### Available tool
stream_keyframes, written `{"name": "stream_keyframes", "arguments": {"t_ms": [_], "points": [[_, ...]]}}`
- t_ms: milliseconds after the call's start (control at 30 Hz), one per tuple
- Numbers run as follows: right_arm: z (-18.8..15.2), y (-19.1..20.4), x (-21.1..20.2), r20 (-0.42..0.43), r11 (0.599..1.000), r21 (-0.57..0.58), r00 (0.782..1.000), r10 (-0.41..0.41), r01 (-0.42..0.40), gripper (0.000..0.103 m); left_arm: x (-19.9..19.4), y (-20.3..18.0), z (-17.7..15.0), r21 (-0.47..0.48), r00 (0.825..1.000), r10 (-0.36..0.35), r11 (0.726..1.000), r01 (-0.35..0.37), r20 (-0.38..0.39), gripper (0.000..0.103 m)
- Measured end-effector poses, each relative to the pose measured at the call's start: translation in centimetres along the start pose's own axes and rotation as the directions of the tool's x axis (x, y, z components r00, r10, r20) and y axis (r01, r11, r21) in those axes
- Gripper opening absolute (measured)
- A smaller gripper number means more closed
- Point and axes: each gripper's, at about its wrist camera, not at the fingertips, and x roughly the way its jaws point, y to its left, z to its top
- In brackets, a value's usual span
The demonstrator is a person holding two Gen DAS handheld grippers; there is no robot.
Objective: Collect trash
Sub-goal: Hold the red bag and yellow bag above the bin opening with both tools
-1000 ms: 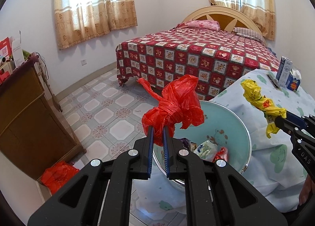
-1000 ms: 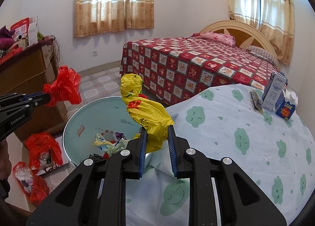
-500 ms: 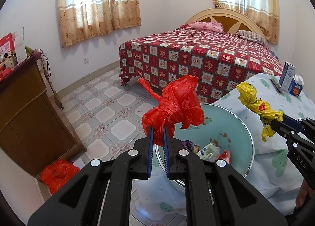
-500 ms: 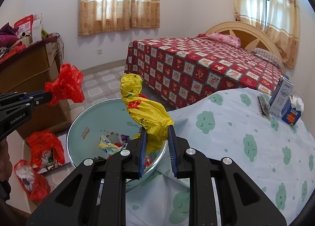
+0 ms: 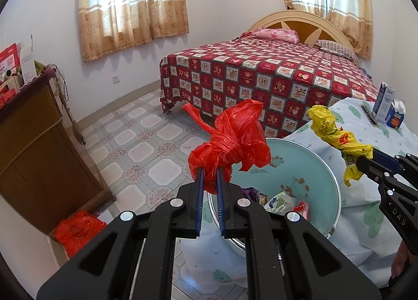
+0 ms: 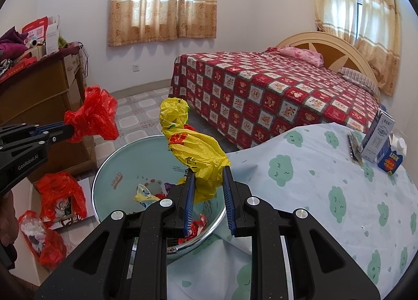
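My left gripper (image 5: pixel 209 173) is shut on a crumpled, knotted red plastic bag (image 5: pixel 235 138), held in the air above the left rim of a pale green basin (image 5: pixel 308 166). The basin (image 6: pixel 122 166) holds several scraps of wrapper trash (image 5: pixel 280 200). My right gripper (image 6: pixel 207 173) is shut on a twisted yellow plastic bag (image 6: pixel 193 143), held over the basin's right side. In the left wrist view, the right gripper (image 5: pixel 361 162) shows with the yellow bag (image 5: pixel 337 135). From the right wrist camera, the left gripper (image 6: pixel 70 128) shows with the red bag (image 6: pixel 96 117).
The basin sits at the edge of a table under a cloud-print cloth (image 6: pixel 326 190), which carries cartons (image 6: pixel 378 140) at its far right. A wooden cabinet (image 5: pixel 34 148) stands left, with red bags (image 6: pixel 60 192) on the floor below. A bed with a red quilt (image 5: pixel 261 78) lies behind.
Both views have shifted slightly to the left, so the basin and table sit further right in frame. Both grippers still hold their bags over the basin, with the grip unchanged.
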Motion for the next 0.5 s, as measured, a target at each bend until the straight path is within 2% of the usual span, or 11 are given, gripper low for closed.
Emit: {"name": "stream_keyframes", "arguments": {"t_ms": [500], "points": [[0.57,0.83,0.71,-0.004,1.000,-0.017,1.000,0.005,-0.005,0.021,0.96,0.65,0.01,0.005,1.000,0.020,1.000,-0.020,0.000,0.009]]}}
